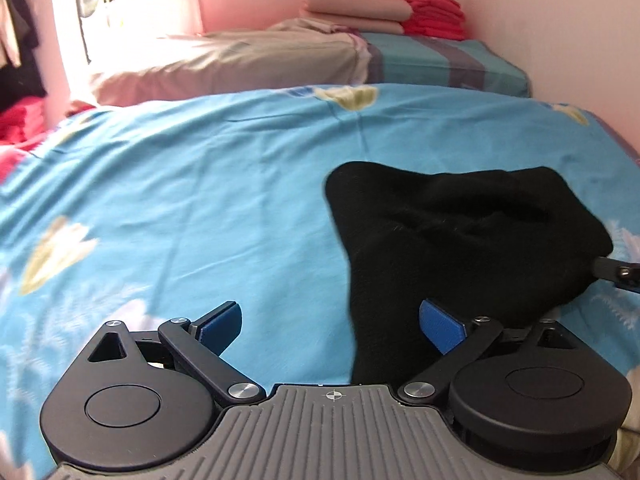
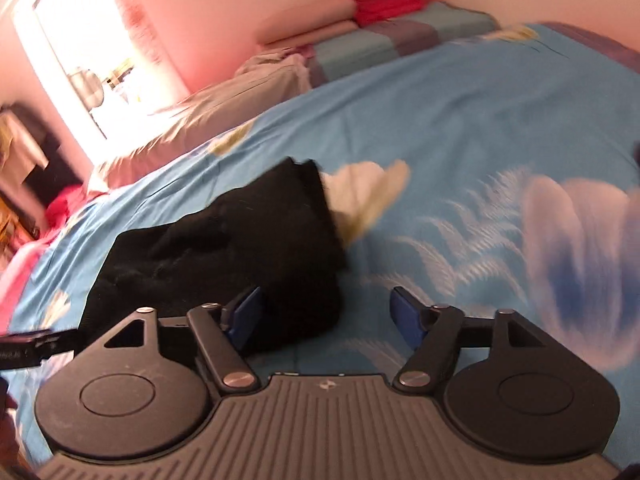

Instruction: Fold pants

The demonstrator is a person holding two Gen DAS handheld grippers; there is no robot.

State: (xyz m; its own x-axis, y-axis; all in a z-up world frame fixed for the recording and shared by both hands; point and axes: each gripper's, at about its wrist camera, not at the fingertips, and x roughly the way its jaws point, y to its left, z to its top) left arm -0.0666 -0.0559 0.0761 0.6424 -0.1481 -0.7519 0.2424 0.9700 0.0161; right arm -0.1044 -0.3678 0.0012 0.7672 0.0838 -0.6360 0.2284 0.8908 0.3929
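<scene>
A wide bed covered in a bright blue floral sheet (image 1: 200,184) fills both views. A folded bundle of black fabric pants (image 1: 460,248) lies on the sheet, right of the left gripper and left of the right gripper. Behind, a beige pillow (image 1: 224,64) and a stack of folded red cloth (image 1: 434,10) sit against the pink wall. The left gripper (image 1: 332,322) has its blue-padded fingers spread apart, empty. The right gripper (image 2: 326,314) is likewise spread, holding nothing.
</scene>
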